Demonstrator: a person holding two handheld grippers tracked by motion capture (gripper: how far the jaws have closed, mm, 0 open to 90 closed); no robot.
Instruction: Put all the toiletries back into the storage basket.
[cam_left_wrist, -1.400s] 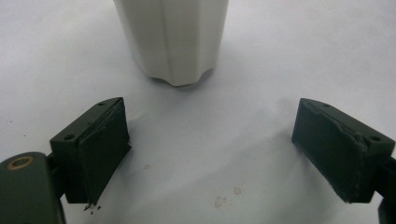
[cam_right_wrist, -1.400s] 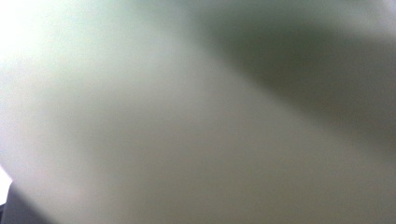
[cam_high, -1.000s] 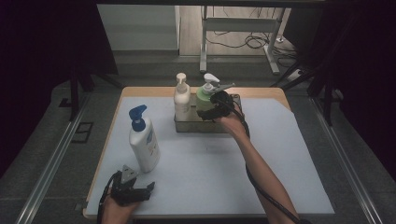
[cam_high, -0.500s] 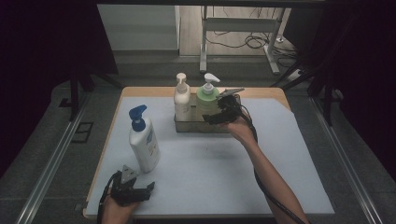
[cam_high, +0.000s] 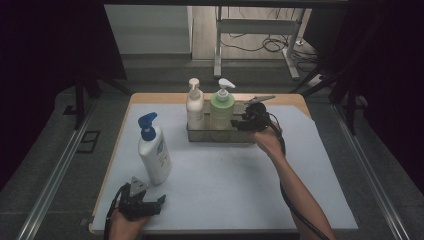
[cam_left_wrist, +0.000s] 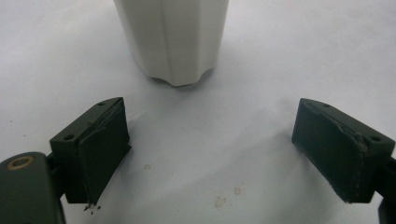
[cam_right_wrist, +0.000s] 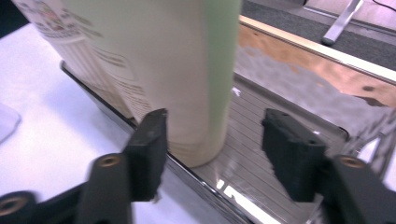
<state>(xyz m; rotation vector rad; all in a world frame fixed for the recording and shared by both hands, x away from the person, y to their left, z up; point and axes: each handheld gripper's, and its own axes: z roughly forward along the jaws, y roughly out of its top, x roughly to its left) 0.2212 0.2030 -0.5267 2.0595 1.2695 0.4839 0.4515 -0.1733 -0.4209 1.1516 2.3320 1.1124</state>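
Jaws of the right gripper (cam_right_wrist: 212, 158) have just been closing yet grasp nothing; the smooth green bottle (cam_high: 221, 107) stands beyond them in the ribbed metal tray (cam_high: 220, 135) at twelve o'clock. The left gripper (cam_left_wrist: 212, 156), jaws spread, faces the white bottle (cam_left_wrist: 172, 39) at twelve o'clock.

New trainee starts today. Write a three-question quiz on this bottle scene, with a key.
1. True or false: the green bottle stands in the metal tray.
2. How many bottles stand in that tray? A) one B) two C) three
3. Which bottle stands alone on the white mat, near the left gripper?

Key
1. True.
2. B: the green one and the white bottle.
3. The blue-pump bottle; the left gripper is open, holding nothing. The right gripper, beside the green bottle, has just been closing, with nothing between its pads.
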